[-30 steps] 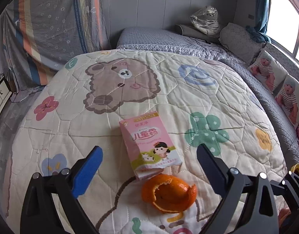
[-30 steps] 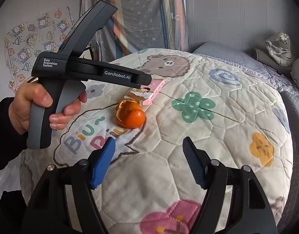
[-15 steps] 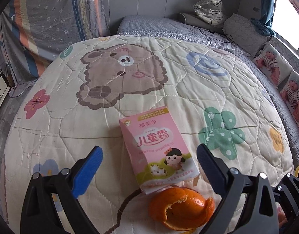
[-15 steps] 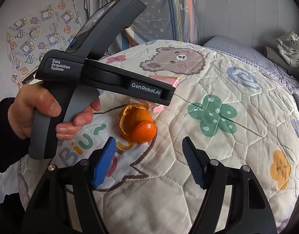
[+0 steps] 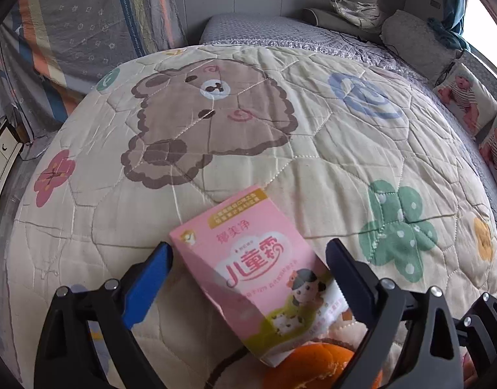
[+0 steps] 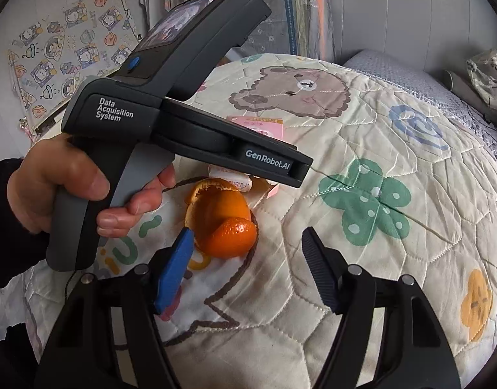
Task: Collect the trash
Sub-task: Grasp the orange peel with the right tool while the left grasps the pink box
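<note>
Two hand-held grippers work over a bed spread with a cream quilted cartoon-print bedcover (image 5: 313, 149).

Left hand-held gripper (image 5: 248, 265): jaws wide apart, nothing gripped. The flat pink cardboard box with a cartoon child printed on it (image 5: 264, 278) lies on the bedcover between the blue pad and the black pad, askew to them. The black pad looks close to the box's right edge, though contact cannot be confirmed. The box sits in the near half of the bed, toward the near edge, below the brown bear print.

Right hand-held gripper (image 6: 248, 259): jaws open and empty, and they have just been closing a little, with nothing between the pads. The curled orange citrus peel (image 6: 222, 223) rests just beside the blue pad, off to its left, touching or overlapping the box's near end. The person's left hand (image 6: 76, 191) shows in the right wrist view, holding the other tool.

Step in hand, by my reading: grasp the box with the left, the peel with the right.

To do it well:
- Square the left jaws to the box's long sides before closing; a diagonal pinch may twist it out.
- Press low so the pads catch the thin edges, not the quilt.
- Shift the right gripper leftward until the peel is centred.
- Close gently; the peel crushes and tears easily.
- Lift the box first if the peel leans on it.
</note>
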Motion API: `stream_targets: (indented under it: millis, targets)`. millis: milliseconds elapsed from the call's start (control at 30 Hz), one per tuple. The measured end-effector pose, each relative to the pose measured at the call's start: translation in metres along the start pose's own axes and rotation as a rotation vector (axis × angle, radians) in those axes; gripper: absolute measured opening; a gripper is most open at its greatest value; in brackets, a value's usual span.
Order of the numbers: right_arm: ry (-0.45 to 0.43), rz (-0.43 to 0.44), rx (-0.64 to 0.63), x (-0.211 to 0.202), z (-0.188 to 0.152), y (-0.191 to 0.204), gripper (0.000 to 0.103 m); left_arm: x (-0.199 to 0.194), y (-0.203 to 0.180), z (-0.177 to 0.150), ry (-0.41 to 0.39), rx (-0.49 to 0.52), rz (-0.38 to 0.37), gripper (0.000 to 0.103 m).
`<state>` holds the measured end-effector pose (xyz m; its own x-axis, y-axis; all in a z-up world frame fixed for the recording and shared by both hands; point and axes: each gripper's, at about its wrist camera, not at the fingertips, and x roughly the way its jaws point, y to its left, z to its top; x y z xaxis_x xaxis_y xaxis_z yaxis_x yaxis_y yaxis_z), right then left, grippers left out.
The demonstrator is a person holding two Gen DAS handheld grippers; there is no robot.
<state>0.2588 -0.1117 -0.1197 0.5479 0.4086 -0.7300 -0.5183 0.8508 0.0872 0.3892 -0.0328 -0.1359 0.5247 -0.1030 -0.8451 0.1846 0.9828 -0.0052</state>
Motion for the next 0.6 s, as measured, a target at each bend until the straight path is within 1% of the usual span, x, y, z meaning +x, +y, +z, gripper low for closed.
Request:
stream_targets:
  millis: [267, 333, 400, 500, 567, 600]
  targets:
    - [0.038, 0.008, -0.041, 0.016, 0.009, 0.007, 0.062, 0.001, 0.019, 0.003, 0.001, -0.004, 0.034, 0.081]
    - [0.054, 0.014, -0.048, 0.022, 0.010, 0.010, 0.062, -0.001, 0.025, 0.004, -0.003, -0.003, 0.055, 0.079]
    - [0.074, 0.026, -0.044, 0.027, 0.011, 0.010, 0.061, -0.001, 0.033, 0.003, 0.002, -0.014, 0.058, 0.077]
    - [0.086, 0.030, -0.057, 0.031, 0.012, 0.015, 0.056, -0.002, 0.044, 0.001, 0.003, -0.028, 0.066, 0.075]
    - [0.086, 0.029, -0.062, 0.033, 0.015, 0.018, 0.050, -0.005, 0.051, 0.000, 0.001, -0.040, 0.065, 0.074]
    - [0.087, 0.030, -0.064, 0.033, 0.016, 0.019, 0.043, -0.006, 0.053, -0.001, 0.001, -0.042, 0.066, 0.073]
